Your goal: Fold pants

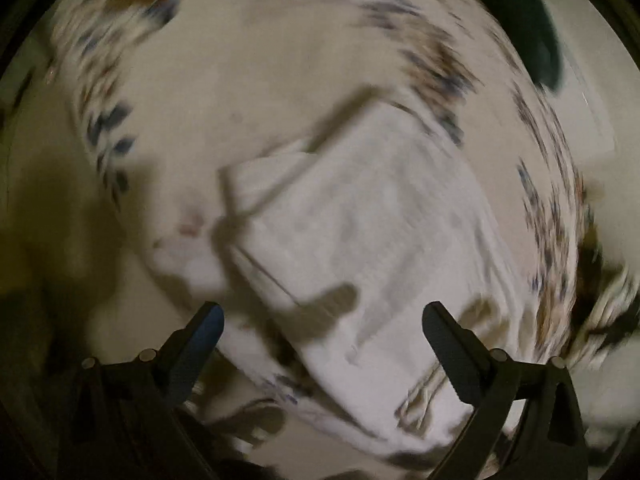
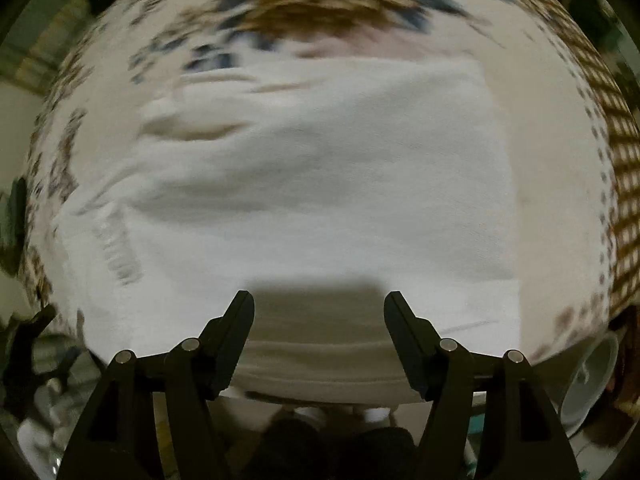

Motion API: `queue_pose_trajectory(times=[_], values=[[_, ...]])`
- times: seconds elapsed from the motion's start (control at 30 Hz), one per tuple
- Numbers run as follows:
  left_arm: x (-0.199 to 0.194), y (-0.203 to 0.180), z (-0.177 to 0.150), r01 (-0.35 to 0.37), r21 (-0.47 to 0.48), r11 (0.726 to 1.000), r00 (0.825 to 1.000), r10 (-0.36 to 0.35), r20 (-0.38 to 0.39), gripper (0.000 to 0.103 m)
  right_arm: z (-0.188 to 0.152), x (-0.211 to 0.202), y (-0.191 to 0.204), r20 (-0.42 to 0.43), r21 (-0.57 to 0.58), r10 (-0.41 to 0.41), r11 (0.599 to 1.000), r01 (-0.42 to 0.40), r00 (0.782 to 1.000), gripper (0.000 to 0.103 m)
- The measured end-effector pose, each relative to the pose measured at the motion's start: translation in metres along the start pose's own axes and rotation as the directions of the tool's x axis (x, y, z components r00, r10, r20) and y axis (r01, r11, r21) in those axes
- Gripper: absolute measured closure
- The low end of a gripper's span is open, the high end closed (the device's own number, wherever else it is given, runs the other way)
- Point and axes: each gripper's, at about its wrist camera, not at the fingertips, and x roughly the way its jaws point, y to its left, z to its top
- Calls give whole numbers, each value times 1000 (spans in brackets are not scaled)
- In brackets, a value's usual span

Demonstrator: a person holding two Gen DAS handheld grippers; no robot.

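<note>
White pants (image 1: 360,220) lie folded into a rough rectangle on a patterned cloth; both views are motion-blurred. In the left wrist view a drawstring (image 1: 420,396) shows at the lower edge of the pants. My left gripper (image 1: 322,316) is open and empty, held above the lower part of the pants. In the right wrist view the pants (image 2: 320,184) fill the middle, with grey lettering (image 2: 116,256) on the left side. My right gripper (image 2: 319,304) is open and empty above the near edge of the pants, casting a shadow on them.
The cloth under the pants has a cream middle with a blue and brown leaf border (image 2: 312,12) and a brown checked edge (image 2: 624,184). A dark green object (image 1: 532,24) lies at the far right. A white bowl-like object (image 2: 588,380) stands at the lower right.
</note>
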Motion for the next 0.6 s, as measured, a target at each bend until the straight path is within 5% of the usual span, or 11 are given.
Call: queue_pose_trajectory(times=[0.03,0.1,0.13,0.17,0.43,0.6], values=[[4,4,3,1,-23,1000,1000,-1,0,3,3,0,10,1,-25,-1,1000,1,1000,33],[8,6,5,-4,-12,1000,1000,4,29,24,4,0,29,0,-64,18,998,-18,1000,33],[8,5,6,-34,11,999,998,34,50,77,6,3,37,-6,-74,31,997,-31,1000,33],[6,3,8,-69,29,997,996,67,62,87,7,7,44,-14,-78,37,996,-38,999,33],[-48,-33,9,-26,194,981,971,-22,239,93,-10,17,88,-29,-128,37,991,-41,999,33],[-11,-11,45,-75,143,987,975,42,217,94,-14,27,98,-47,-128,33,991,-39,998,33]])
